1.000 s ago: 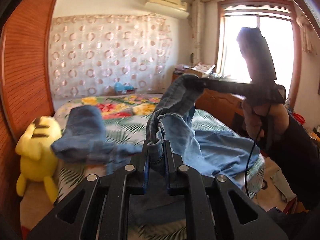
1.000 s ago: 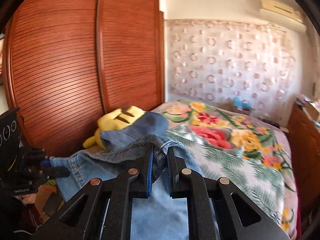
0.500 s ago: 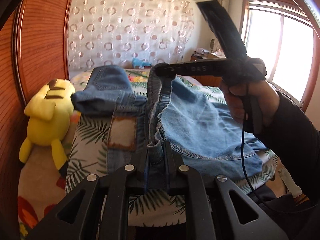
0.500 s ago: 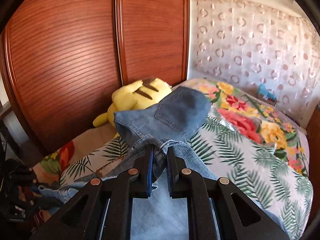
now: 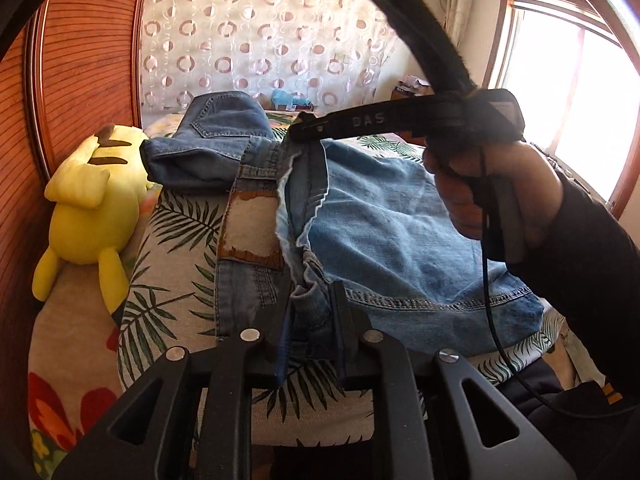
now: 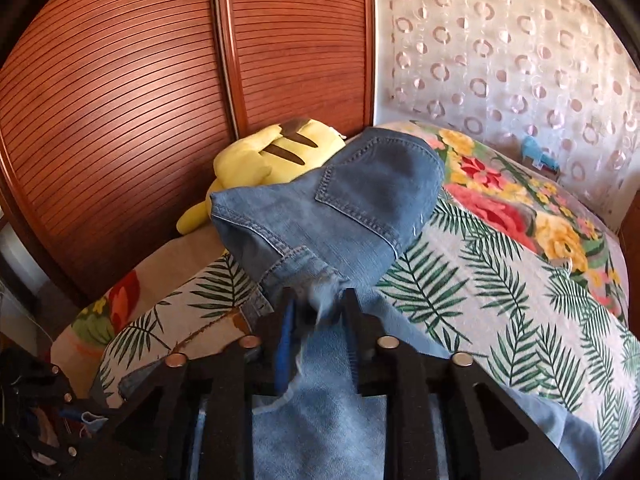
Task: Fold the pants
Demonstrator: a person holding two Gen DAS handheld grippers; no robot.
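Note:
Blue jeans [image 5: 380, 232] lie on the bed, one half laid over the other, with the seat and back pocket [image 6: 352, 208] bunched at the far end. In the left wrist view my left gripper [image 5: 311, 312] sits at the near edge; its jaws are opening with a fold of denim loose between them. My right gripper [image 5: 301, 130], held in a hand [image 5: 480, 192], reaches in from the right over the waistband. In its own view the right gripper [image 6: 318, 312] is also opening, and a blurred strip of denim slips between its fingers.
A yellow plush toy [image 5: 88, 200] lies against the slatted wooden wardrobe doors [image 6: 160, 80] at the left of the bed. The leaf and flower bedspread [image 6: 500, 280] stretches to a patterned curtain [image 5: 260, 40]. A bright window [image 5: 580, 100] is at the right.
Both grippers came down with the jeans, which went from hanging in the air to lying flat on the bed. Both pairs of jaws have widened around the denim.

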